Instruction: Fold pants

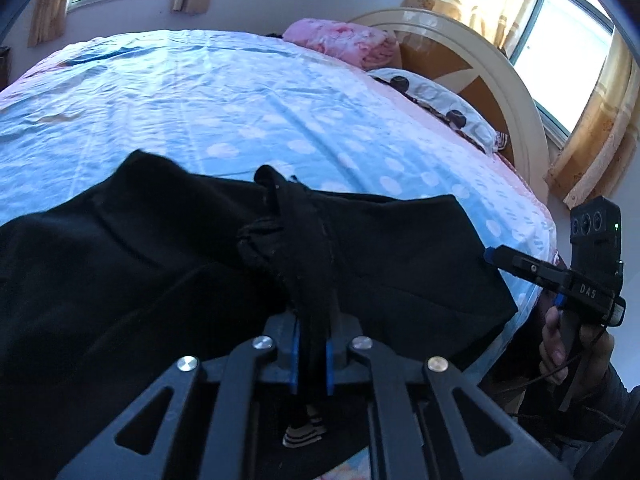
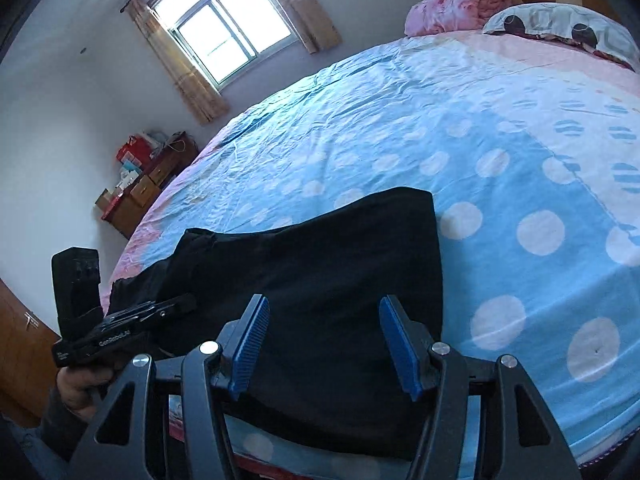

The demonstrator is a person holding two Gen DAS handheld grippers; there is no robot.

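while the left gripper (image 1: pixel 312 354) pinches a bunched ridge of the black pants (image 1: pixel 140 248), the right gripper (image 2: pixel 324 344) hangs spread and empty above them.
the pants lie along the bed's (image 2: pixel 400 128) near edge, long axis across both grippers; the left is nearer, with bare sheet beyond for folding.

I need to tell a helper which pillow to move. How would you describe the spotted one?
On the bed, look to the headboard end. The spotted pillow lies nearest the headboard, beside the pink rolled blanket; it alone is white with big dark dots.
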